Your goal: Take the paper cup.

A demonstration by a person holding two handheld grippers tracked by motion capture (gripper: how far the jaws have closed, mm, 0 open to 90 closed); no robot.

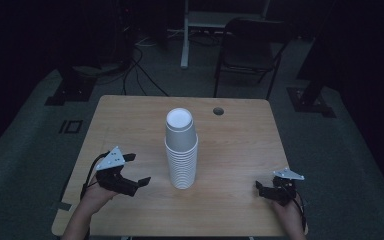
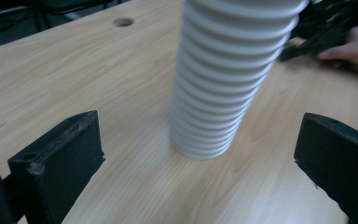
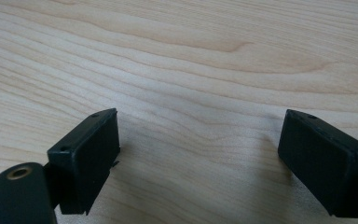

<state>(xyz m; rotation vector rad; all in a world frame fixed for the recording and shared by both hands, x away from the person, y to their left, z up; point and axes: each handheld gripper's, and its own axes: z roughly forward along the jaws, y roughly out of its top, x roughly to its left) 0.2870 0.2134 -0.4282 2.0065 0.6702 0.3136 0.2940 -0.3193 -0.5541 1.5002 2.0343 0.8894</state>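
- Cups: a tall nested stack of white paper cups (image 1: 181,150) stands upside down near the middle of the wooden table (image 1: 240,150); nothing touches it
- left gripper (image 1: 130,170) hovers just beside the stack, jaws spread wide and empty; judged step is taking the top cup, so square up, rise and close gently on it alone
- right gripper (image 1: 264,187) rests well apart, jaws spread over bare wood; it could steady the lower cups

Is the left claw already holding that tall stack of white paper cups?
No, the left claw is open, its jaws standing apart from the tall stack of white paper cups.
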